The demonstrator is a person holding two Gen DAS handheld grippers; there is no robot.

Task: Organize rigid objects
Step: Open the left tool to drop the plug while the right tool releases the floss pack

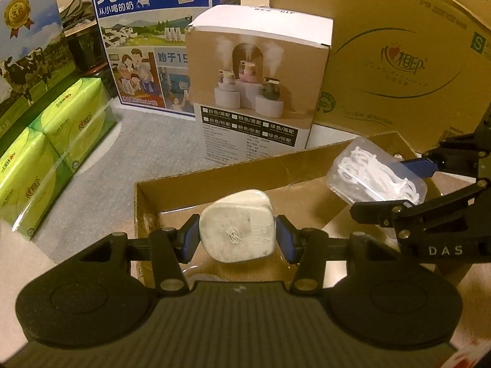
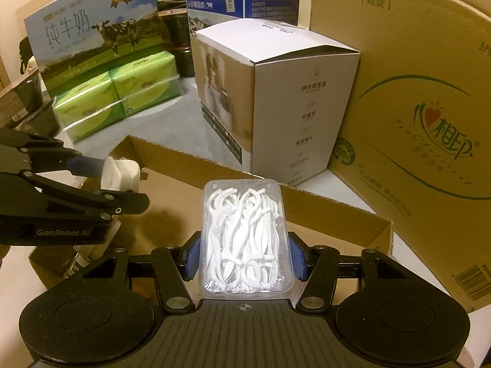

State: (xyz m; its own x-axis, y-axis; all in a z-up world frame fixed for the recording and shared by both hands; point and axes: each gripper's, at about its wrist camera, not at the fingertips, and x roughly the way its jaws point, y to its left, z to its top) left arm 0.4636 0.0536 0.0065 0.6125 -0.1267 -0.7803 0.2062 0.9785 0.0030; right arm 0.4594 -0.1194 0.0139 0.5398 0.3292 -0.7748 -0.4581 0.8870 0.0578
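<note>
White plug adapter being gripped by left gripper jaws, clear floss-pick case being gripped by right gripper jaws, both being held over cardboard box.

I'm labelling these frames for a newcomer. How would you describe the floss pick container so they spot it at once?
Find the open cardboard box in front of the big tissue carton. Above it, the right hand-held gripper clamps a clear plastic container. It alone is see-through, packed with white floss picks; the left gripper's item is a solid white plug.
</note>
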